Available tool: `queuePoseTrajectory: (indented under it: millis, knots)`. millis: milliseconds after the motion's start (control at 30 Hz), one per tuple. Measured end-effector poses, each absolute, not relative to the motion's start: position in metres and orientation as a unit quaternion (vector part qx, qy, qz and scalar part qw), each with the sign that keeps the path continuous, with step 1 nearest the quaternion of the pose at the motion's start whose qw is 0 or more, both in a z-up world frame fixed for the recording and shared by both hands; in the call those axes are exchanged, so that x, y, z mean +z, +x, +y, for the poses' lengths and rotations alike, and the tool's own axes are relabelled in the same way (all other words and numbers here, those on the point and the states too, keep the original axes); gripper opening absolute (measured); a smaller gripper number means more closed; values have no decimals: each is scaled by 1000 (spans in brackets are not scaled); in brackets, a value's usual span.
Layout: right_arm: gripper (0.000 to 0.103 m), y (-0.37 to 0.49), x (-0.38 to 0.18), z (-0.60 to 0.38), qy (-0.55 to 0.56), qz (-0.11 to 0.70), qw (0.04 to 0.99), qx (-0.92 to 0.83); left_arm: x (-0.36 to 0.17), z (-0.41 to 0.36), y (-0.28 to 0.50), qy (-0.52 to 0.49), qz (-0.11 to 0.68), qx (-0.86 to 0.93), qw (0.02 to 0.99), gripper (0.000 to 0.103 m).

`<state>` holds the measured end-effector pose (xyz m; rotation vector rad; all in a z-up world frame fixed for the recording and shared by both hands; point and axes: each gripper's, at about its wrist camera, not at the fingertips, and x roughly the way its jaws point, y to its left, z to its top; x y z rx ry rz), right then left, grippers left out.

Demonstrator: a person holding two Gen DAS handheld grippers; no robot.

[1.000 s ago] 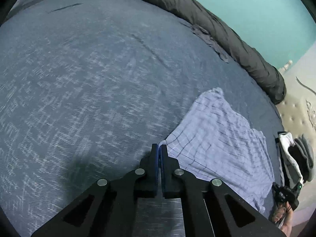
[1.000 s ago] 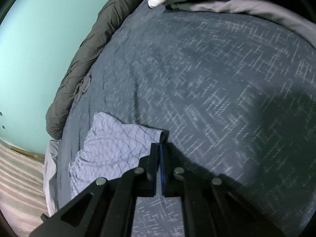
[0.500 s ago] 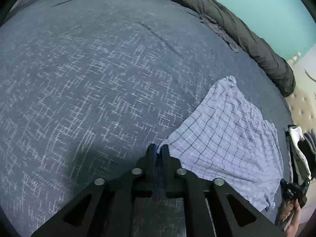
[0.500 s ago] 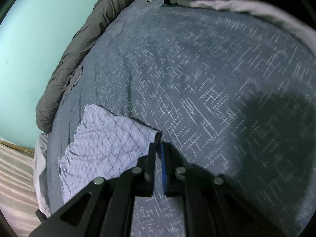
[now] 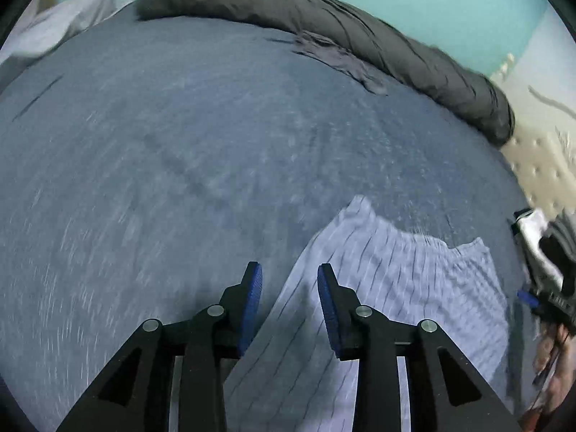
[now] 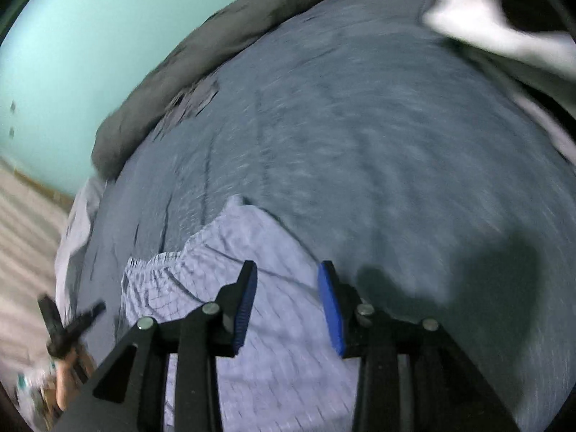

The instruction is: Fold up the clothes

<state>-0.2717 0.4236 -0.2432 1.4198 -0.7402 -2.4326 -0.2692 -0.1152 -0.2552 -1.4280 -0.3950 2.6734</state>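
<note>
Left wrist view: a wide bed [image 5: 180, 136] covered in dark blue-grey fabric fills the room, with a rolled dark grey duvet [image 5: 342, 36] along its far edge against a teal wall. On the bed lies a pale checked garment [image 5: 396, 280], flat, its gathered waistband edge towards the person's right and its long side running away from the camera. It sits directly below and between both pairs of tongs. The left tongs [image 5: 289, 284] are spread wide, gripping nothing, over the garment's left edge. In the right wrist view, the right tongs [image 6: 288, 284] are equally wide and empty, over the garment's [image 6: 230, 252] right edge. Both hands look about equally near. Motion blur softens everything; no writing or labels can be read.
</note>
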Motion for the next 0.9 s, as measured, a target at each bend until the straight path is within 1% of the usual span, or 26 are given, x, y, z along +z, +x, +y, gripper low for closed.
queuePoseTrajectory:
  millis: [100,233,367,500,533,567,600,633,667,700,767,900]
  knots:
    - [35,-305,-246,403,499,-226,147,-824,-263,-97,-305,-485,-119,864,68,38]
    - [35,-339,-247,379,508,-185,170,-824,-278,-92,-333,-502,-112,855,65,38]
    - [35,-362,-256,362,523,-141,171,-823,-290,-87,-348,-510,-100,851,70,38]
    - [35,-374,-266,355,534,-131,177,-816,-294,-84,-351,-509,-95,852,79,37]
    - [35,-376,-269,353,536,-130,180,-814,-294,-84,-351,-507,-96,853,83,35]
    - [35,-378,-271,350,539,-128,183,-812,-294,-84,-351,-507,-98,852,88,27]
    - [35,-379,-273,348,541,-126,186,-810,-295,-83,-351,-508,-101,850,94,16]
    - [29,-381,-276,345,544,-124,189,-808,-296,-83,-351,-509,-104,849,100,12]
    - [18,-383,-278,343,546,-123,192,-806,-297,-83,-350,-510,-104,848,103,4]
    - [15,-384,-279,341,545,-118,193,-807,-296,-81,-349,-508,-100,849,106,1]
    - [6,-383,-275,340,535,-110,194,-815,-293,-77,-346,-502,-91,854,108,1]
    - [6,-380,-261,340,505,-96,196,-835,-281,-77,-341,-481,-86,866,104,1]
